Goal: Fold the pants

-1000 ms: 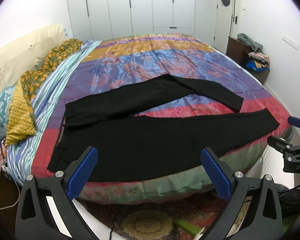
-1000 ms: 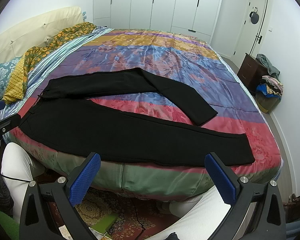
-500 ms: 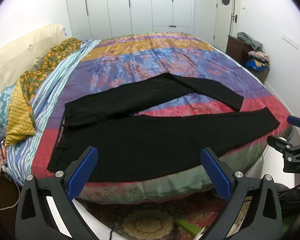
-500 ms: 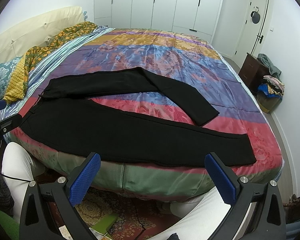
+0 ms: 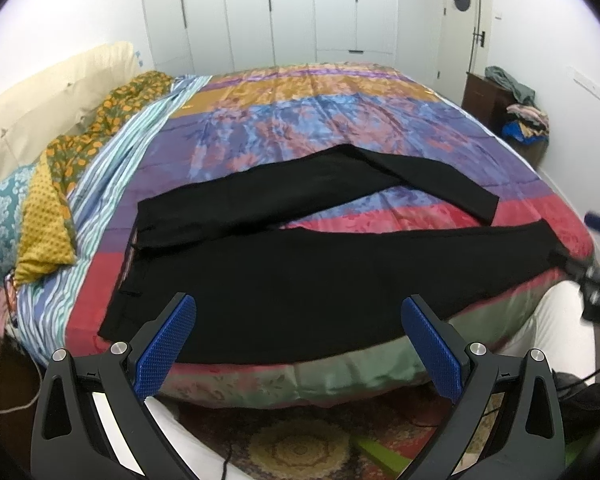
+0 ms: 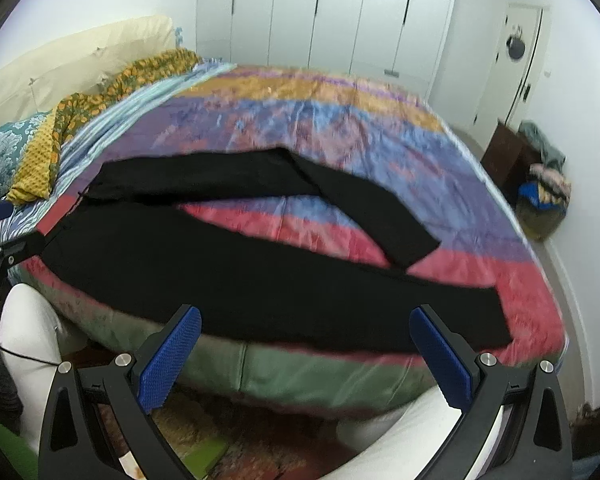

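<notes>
Black pants [image 5: 300, 272] lie flat on the colourful bedspread [image 5: 320, 128], waist to the left, legs spread apart toward the right. The near leg runs along the bed's front edge; the far leg bends back across the bed. My left gripper [image 5: 296, 344] stands open just short of the near leg, close to the waist end, nothing between its blue pads. In the right wrist view the pants [image 6: 260, 272] look blurred, and my right gripper [image 6: 304, 356] is open above the bed's front edge near the hem end. Each gripper shows at the other view's side edge.
Pillows and a patterned orange cloth [image 5: 80, 148] sit at the bed's left side. A dark cabinet with piled clothes [image 5: 512, 100] stands by the right wall. White wardrobes [image 5: 292, 12] line the back. A rug [image 5: 300, 448] and a person's white-clad legs [image 6: 32, 332] are below the grippers.
Both grippers have tilted and moved a little closer to the bed, the right one faster, blurring its view. The pants lie as before; both stay open.
</notes>
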